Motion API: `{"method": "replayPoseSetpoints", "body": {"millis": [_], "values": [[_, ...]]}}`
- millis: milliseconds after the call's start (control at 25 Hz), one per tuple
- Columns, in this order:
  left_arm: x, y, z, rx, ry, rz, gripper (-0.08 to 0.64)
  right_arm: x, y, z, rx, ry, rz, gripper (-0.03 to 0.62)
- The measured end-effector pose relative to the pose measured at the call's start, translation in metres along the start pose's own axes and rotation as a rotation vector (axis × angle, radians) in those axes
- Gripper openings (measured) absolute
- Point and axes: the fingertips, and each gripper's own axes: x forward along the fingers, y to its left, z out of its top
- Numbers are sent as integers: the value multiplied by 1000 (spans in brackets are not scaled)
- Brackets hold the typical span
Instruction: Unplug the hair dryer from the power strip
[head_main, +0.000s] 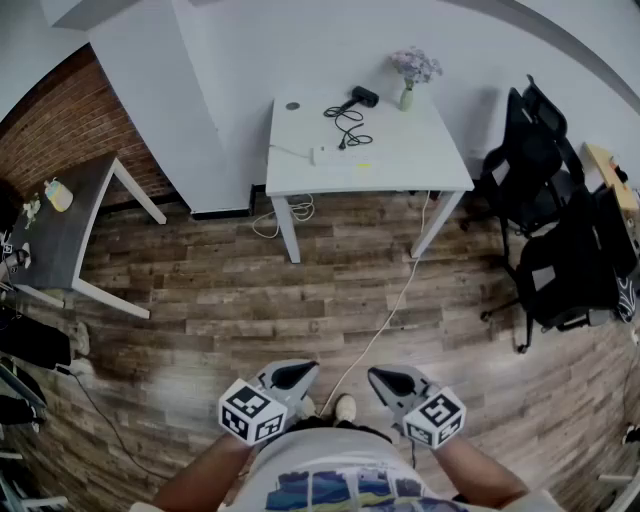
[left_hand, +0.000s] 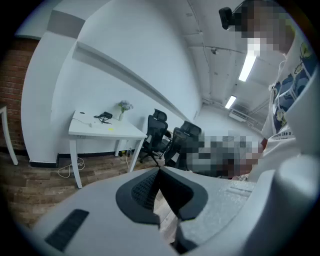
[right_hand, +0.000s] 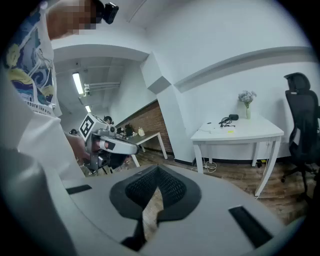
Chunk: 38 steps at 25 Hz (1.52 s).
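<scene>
The black hair dryer (head_main: 362, 97) lies at the back of a white table (head_main: 440, 170) across the room, its black cord (head_main: 348, 127) coiled and running to a white power strip (head_main: 322, 154) near the table's front edge. Both grippers are held close to my body, far from the table. My left gripper (head_main: 306, 371) and right gripper (head_main: 376, 376) are shut with nothing between the pads. In the left gripper view the table (left_hand: 127, 134) and dryer (left_hand: 105, 116) are small and distant beyond the gripper (left_hand: 159, 171). The right gripper (right_hand: 158, 170) also faces the table (right_hand: 250, 136) and dryer (right_hand: 231, 119).
A vase of flowers (head_main: 411, 75) stands by the dryer. A white cable (head_main: 385, 320) trails over the wooden floor from the table toward my feet. Black office chairs (head_main: 530, 165) stand at right, a grey table (head_main: 70, 225) and brick wall at left.
</scene>
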Motion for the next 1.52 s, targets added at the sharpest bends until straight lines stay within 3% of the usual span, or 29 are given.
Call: {"method": "replayPoseSetpoints", "body": {"millis": [560,800,840,880,1200,1520], "values": [[30,-22,1,2,10,59,2,-22,-25,-8,-18,-22,39,-2],[35,-12,14,29,-36,169,3,-27,-29,-10,-31,-42,71,0],[36,-9,15,29,-39,184,54,-26,-31,-11,-35,-43,76,2],[37,-6,17,28,-41,195,103,-24,-32,-13,-34,-41,80,2],[57,37,41,28,-66,210,107,0,-64,-19,-20,18,62,1],[94,123,90,37,-74,175,107,54,-125,25,-20,38,-31,0]]}}
